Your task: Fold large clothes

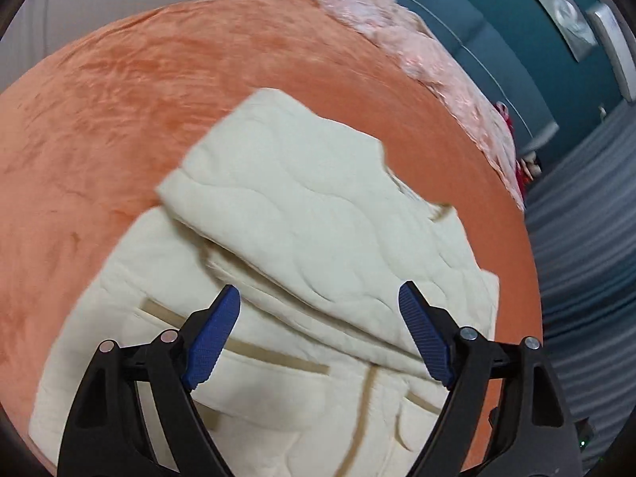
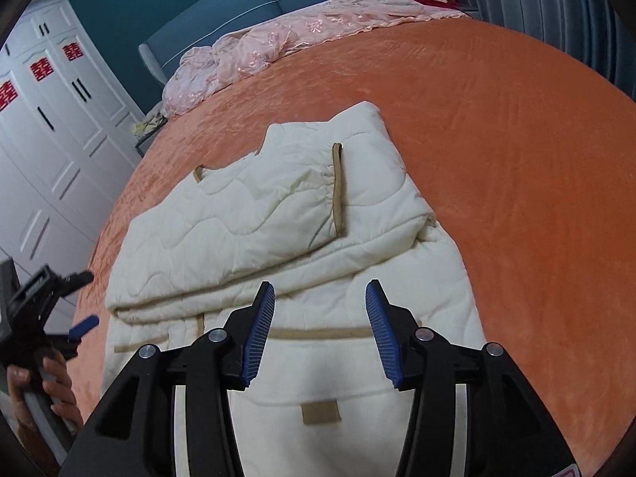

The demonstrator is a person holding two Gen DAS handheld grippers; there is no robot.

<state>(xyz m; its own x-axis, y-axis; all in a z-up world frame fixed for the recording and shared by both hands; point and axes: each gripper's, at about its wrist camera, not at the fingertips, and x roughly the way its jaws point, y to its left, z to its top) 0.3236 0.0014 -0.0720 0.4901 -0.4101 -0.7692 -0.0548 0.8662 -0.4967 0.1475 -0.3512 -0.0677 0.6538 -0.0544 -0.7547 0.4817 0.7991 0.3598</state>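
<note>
A cream quilted jacket with tan trim (image 1: 302, 234) lies on the orange bedspread (image 1: 119, 99), its sleeves folded across the body. It also shows in the right wrist view (image 2: 278, 214), with a tan-edged cuff (image 2: 338, 190) on top and a tan patch near the hem. My left gripper (image 1: 320, 298) is open and empty, hovering over the jacket's lower part. My right gripper (image 2: 320, 294) is open and empty above the hem side. The left gripper also shows at the left edge of the right wrist view (image 2: 85, 324), held by a hand.
A pink embroidered cover (image 2: 278, 35) lies bunched along the bed's far edge by the teal headboard (image 2: 222, 4). White wardrobe doors (image 2: 47, 127) stand to the left. Grey curtains (image 1: 588, 238) hang beside the bed. Orange bedspread (image 2: 516, 159) spreads around the jacket.
</note>
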